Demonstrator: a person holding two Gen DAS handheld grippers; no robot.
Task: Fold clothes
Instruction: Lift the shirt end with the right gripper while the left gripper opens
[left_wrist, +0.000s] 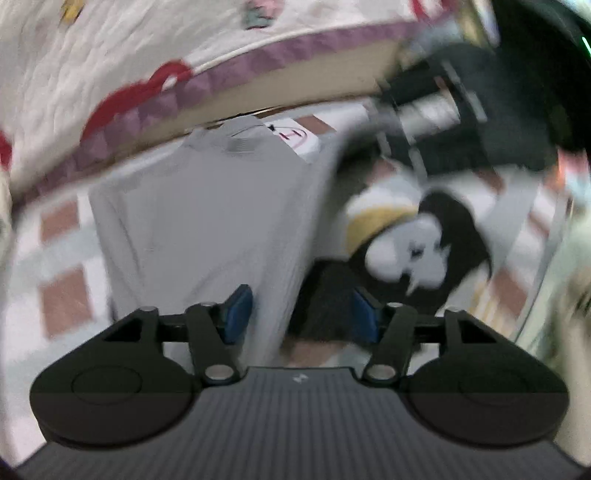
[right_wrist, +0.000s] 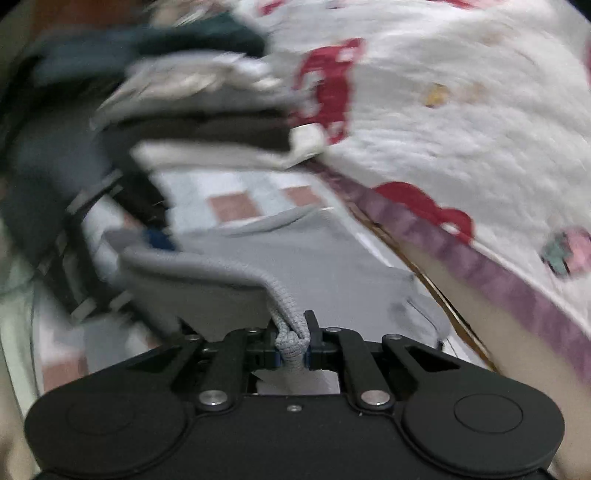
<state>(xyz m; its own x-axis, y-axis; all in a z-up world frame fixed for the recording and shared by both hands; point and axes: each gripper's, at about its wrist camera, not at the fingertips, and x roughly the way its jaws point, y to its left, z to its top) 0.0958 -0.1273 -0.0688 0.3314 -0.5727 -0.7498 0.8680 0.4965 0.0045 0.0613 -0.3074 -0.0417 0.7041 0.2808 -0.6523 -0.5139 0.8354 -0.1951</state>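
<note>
Looking along the left hand-held gripper (left_wrist: 301, 314), we find its blue pads spread apart with nothing pinched between them. Ahead lies the grey garment (left_wrist: 207, 221), stretched long over the checked sheet (left_wrist: 61, 299), its collar end toward the quilt (left_wrist: 74, 74). One long edge of it rises just beyond the gap between the pads. To the right sits a dark printed garment (left_wrist: 424, 251), crumpled — blur hides its details.

From the right wrist we see the right hand-held gripper (right_wrist: 293, 345) pressed together on the ribbed hem of the grey garment (right_wrist: 314, 254), the cloth bunched between its pads and a flap lifted off the rest, which lies flat on the checked sheet (right_wrist: 236, 206). A stack of folded clothes (right_wrist: 192, 96) sits beyond, beside the quilt (right_wrist: 461, 110).

We judge a fold of the grey garment to be in hand: one end is held up over the body. The next move calls for carrying that hem across evenly — and for the open left hand-held gripper to take the raised edge so the fold stays square.
</note>
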